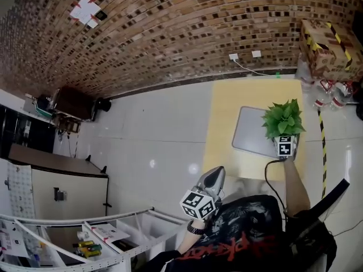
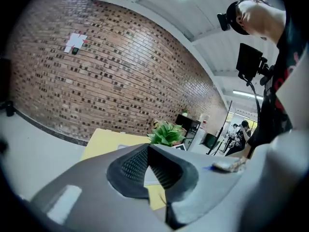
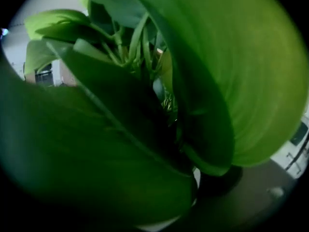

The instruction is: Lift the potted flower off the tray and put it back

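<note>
Leaves of the potted flower (image 3: pixel 145 81) are filling my right gripper view edge to edge. They are covering the jaws of the right hand-held gripper (image 1: pixel 285 144), so I am not able to tell whether those jaws are gripping anything. In the head view that hand-held gripper is sitting at the right of the frame, just beside the near side of the plant. The potted flower is standing over the right edge of the grey tray (image 1: pixel 247 130) on the yellow worktop (image 1: pixel 222 123); whether its pot is resting there or hanging clear, I am unable to say. The left hand-held gripper (image 1: pixel 214 178) is hovering low centre, well apart from the tray, its jaws meeting at the tips with nothing between them.
</note>
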Available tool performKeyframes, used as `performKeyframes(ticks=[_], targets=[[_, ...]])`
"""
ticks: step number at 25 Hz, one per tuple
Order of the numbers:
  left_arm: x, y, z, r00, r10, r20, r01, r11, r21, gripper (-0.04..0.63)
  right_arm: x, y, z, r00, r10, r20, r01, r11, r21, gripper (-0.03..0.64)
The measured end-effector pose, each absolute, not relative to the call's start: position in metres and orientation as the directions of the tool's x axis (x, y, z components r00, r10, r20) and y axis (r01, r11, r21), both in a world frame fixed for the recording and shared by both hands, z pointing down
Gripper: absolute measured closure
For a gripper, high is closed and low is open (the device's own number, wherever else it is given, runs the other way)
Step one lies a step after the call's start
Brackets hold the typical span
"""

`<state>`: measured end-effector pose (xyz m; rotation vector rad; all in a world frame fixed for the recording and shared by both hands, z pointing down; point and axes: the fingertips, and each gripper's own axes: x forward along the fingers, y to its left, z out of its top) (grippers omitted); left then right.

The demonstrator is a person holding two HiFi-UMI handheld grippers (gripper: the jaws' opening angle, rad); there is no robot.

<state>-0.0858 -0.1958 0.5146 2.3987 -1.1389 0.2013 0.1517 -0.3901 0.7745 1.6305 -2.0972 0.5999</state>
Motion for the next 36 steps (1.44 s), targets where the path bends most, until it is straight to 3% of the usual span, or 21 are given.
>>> performKeyframes(ticks=[1,5,7,9,11,15,19,20,22,31,36], targets=[[-0.086,-0.196,0.515,0.645,-0.691,0.327,-0.761,-0.544,0.353,0.592,0.149,-0.387,0.772,-0.268,-0.784,0.559,-0.963,0.237,-0.129,0.026],[-0.08,-0.2,0.512,0.664,-0.675,0.321,-0.746,-0.565,0.353,0.592,0.143,-0.347,0.747,-0.389,-0.766,0.512,-0.917,0.267,-0.297,0.026],[-0.075,-0.203,0.51,0.684,-0.659,0.313,-0.727,-0.583,0.363,0.592,0.137,-0.312,0.738,-0.475,-0.751,0.459,-0.835,0.22,-0.505,0.036],[-0.068,-0.206,0.507,0.711,-0.634,0.305,-0.702,-0.605,0.376,0.592,0.139,-0.272,0.727,-0.498,-0.785,0.369,-0.697,0.109,-0.708,0.137],[-0.06,-0.207,0.508,0.74,-0.597,0.311,-0.672,-0.634,0.382,0.592,0.145,-0.234,0.707,-0.438,-0.839,0.323,-0.632,0.032,-0.774,0.271],[-0.03,-0.2,0.513,0.815,-0.474,0.333,-0.575,-0.728,0.373,0.592,0.144,-0.195,0.633,-0.358,-0.896,0.261,-0.712,0.082,-0.697,0.462],[0.002,-0.193,0.514,0.883,-0.326,0.337,-0.441,-0.822,0.359,0.591,0.117,-0.207,0.533,-0.369,-0.911,0.184,-0.892,0.292,-0.345,0.494],[0.011,-0.191,0.513,0.895,-0.293,0.336,-0.409,-0.84,0.357,0.592,0.113,-0.211,0.512,-0.371,-0.912,0.172,-0.911,0.323,-0.255,0.53],[0.029,-0.189,0.508,0.916,-0.238,0.323,-0.35,-0.868,0.352,0.592,0.111,-0.214,0.479,-0.367,-0.918,0.149,-0.925,0.343,-0.164,0.542],[0.061,-0.178,0.468,0.974,-0.137,0.178,-0.185,-0.938,0.294,0.592,0.138,-0.184,0.425,-0.238,-0.971,0.008,-0.957,0.233,-0.175,0.612],[0.052,-0.18,0.471,0.969,-0.186,0.16,-0.229,-0.923,0.311,0.592,0.14,-0.19,0.426,-0.24,-0.97,0.034,-0.96,0.231,-0.16,0.614]])
